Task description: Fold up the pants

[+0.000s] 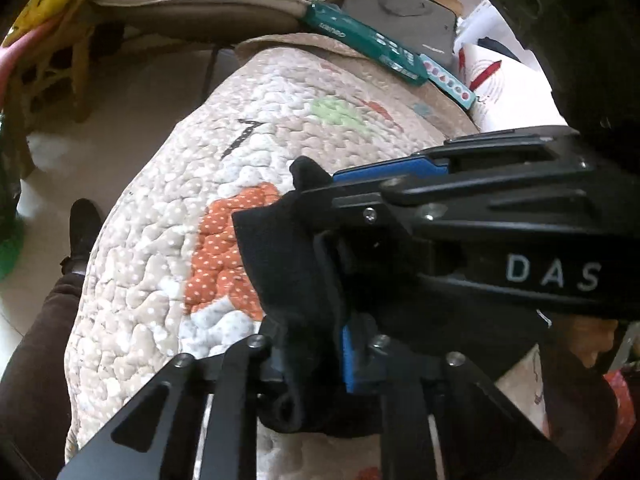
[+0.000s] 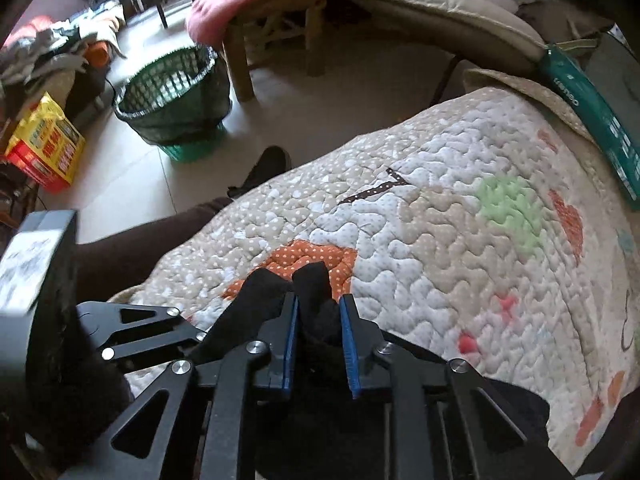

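Pants (image 2: 316,312) fabric is what you have pinched right now: black, soft and limp, light enough to hang and droop wherever it is not supported, so expect it to sag and bunch rather than hold a crease. In the right wrist view your right gripper (image 2: 318,338) sits at lower centre with its blue pads closed in on a bunched tuft of the cloth, which pokes up past the fingertips. In the left wrist view your left gripper (image 1: 316,344) at lower centre is likewise clamped on a fold of the pants (image 1: 288,264), and the right gripper (image 1: 400,192) crosses in from the right, just beside it and gripping the same bundle. Take hold at hems or waistband edges, not mid-panel. Beyond lies the quilted blanket (image 2: 440,220), then a green basket (image 2: 176,100) on the floor at upper left.
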`<state>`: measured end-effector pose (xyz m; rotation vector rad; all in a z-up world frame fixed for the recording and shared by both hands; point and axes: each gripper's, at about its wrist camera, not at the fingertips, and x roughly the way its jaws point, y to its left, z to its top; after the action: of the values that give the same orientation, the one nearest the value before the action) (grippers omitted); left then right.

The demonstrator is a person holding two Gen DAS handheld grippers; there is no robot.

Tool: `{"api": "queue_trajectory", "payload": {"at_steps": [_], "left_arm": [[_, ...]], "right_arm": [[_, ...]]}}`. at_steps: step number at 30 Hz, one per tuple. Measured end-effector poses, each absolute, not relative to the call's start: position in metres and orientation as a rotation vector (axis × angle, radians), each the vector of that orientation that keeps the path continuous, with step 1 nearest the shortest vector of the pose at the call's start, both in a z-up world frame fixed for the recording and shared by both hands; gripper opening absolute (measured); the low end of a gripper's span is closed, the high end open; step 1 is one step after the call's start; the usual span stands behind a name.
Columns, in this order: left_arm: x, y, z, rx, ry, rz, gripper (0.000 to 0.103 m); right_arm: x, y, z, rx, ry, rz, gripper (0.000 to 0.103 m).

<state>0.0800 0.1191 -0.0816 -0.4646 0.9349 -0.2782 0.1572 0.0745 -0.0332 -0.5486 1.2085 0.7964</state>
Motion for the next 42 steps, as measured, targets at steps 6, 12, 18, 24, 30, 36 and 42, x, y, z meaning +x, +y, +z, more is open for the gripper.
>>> {"api": "queue_trajectory", "payload": {"at_steps": [6,12,18,24,30,36,42], "left_arm": [[0.085,0.104,-0.06,-0.42,0.939,-0.274,0.015],[0.089,0.066,-0.03,-0.399,0.935,-0.324,0.015],[0.107,-0.003,-0.024,-0.377,0.987,-0.411,0.015],[0.117,-0.083,-0.048,-0.24,1.057,-0.462,0.033],[0.079,-0.081,-0.041,-0.267,1.087,-0.6,0.055],[0.072,-0.027,-0.039,-0.332,1.075,-0.459,0.057],[0.086,-0.017,-0.062,-0.349,1.087,-0.325,0.057]], "right_arm": [[0.152,0.057,-0.016,-0.457,1.162,0.8,0.021],[0.154,0.011,0.008,-0.354,1.12,0.789,0.021],[0.156,-0.066,0.015,-0.289,1.119,0.678,0.021],[0.168,-0.154,-0.016,-0.2,1.22,0.524,0.03],[0.171,-0.251,-0.026,0.007,1.228,0.31,0.052],[0.175,-0.269,0.018,0.174,1.079,0.281,0.047],[0.148,-0.196,0.029,0.277,1.055,0.612,0.034]]}}
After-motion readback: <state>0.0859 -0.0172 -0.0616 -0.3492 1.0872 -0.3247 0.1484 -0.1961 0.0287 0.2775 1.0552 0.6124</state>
